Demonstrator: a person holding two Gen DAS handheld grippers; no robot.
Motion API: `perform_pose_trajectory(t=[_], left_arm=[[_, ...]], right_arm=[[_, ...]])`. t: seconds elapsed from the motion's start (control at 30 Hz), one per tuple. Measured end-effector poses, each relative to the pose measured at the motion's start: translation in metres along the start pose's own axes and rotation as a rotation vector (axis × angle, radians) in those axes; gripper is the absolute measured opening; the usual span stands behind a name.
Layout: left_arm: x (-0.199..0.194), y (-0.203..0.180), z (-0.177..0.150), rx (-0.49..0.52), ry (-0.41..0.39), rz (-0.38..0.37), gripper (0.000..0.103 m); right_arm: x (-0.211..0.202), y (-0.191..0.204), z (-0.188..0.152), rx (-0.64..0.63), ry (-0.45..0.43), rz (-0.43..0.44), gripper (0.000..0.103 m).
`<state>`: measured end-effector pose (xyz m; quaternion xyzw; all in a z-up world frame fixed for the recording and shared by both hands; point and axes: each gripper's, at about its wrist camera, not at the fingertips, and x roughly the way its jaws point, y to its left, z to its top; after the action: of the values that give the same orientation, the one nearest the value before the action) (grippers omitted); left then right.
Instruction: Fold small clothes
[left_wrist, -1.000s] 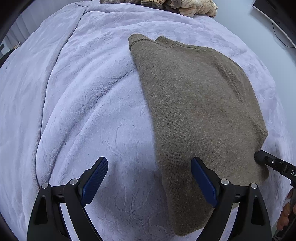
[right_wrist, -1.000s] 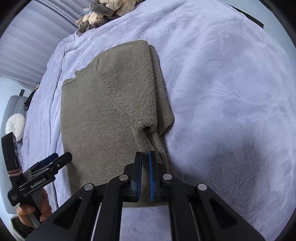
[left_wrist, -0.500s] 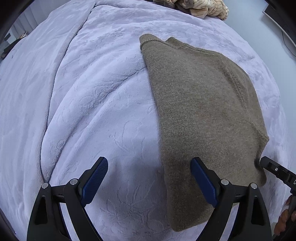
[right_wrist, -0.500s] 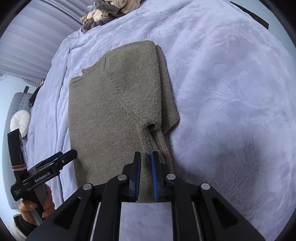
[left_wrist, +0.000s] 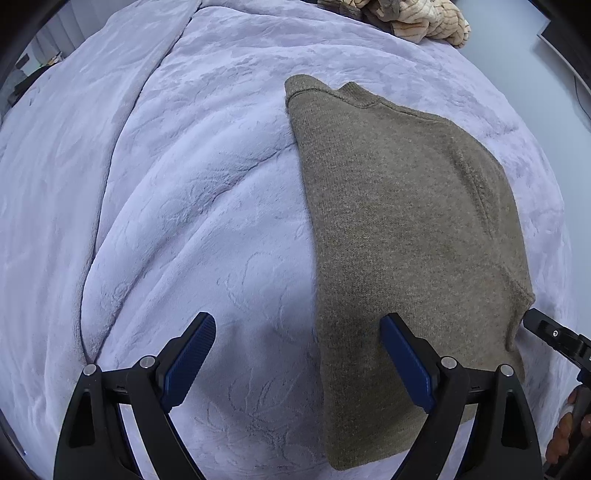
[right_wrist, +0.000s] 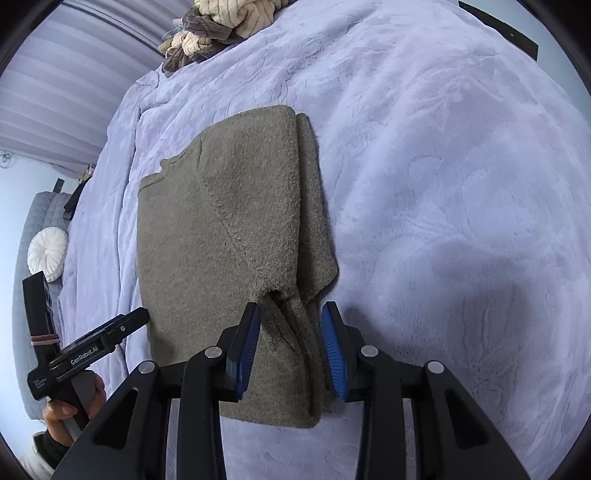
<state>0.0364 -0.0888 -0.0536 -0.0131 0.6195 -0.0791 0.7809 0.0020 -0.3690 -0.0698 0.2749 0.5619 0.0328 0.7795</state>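
Observation:
An olive-brown knitted sweater (left_wrist: 399, 221) lies folded lengthwise on the lavender blanket (left_wrist: 184, 184). My left gripper (left_wrist: 297, 325) hangs open above the sweater's left edge near the hem, one finger over the knit and the other over bare blanket. In the right wrist view the sweater (right_wrist: 229, 240) has its sleeve folded in along the right side. My right gripper (right_wrist: 291, 310) stands over that sleeve end. Its jaws are opening, with the fabric lying between the pads and not pressed by them.
A heap of cream and brown clothes (left_wrist: 417, 18) sits at the far end of the bed, and shows in the right wrist view as the clothes pile (right_wrist: 221, 22). A white round cushion (right_wrist: 48, 253) rests on grey seating at the left. A hand (right_wrist: 62, 413) grips the left tool.
The right jaws went from shut on the sleeve end to parted, letting the fabric go. The left gripper stayed wide open; its view rolled a little.

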Motion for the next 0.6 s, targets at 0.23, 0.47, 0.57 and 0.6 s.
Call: perform_pose_trajectory(t=[0.23,0.47,0.57,0.6], left_arm=[[0.004,-0.006,0.008,0.007,0.027,-0.001,0.092],[0.006,-0.011,0.012,0.01,0.02,0.017,0.103],[0.008,-0.015,0.015,0.022,0.023,0.03,0.103],[0.009,-0.016,0.016,0.025,0.023,0.031,0.103]], right_arm=[[0.0,-0.005,0.007,0.019,0.005,0.015,0.05],[0.0,-0.009,0.018,0.026,0.003,0.028,0.06],[0.001,-0.012,0.021,0.035,0.006,0.041,0.062],[0.002,-0.013,0.022,0.037,0.007,0.044,0.062]])
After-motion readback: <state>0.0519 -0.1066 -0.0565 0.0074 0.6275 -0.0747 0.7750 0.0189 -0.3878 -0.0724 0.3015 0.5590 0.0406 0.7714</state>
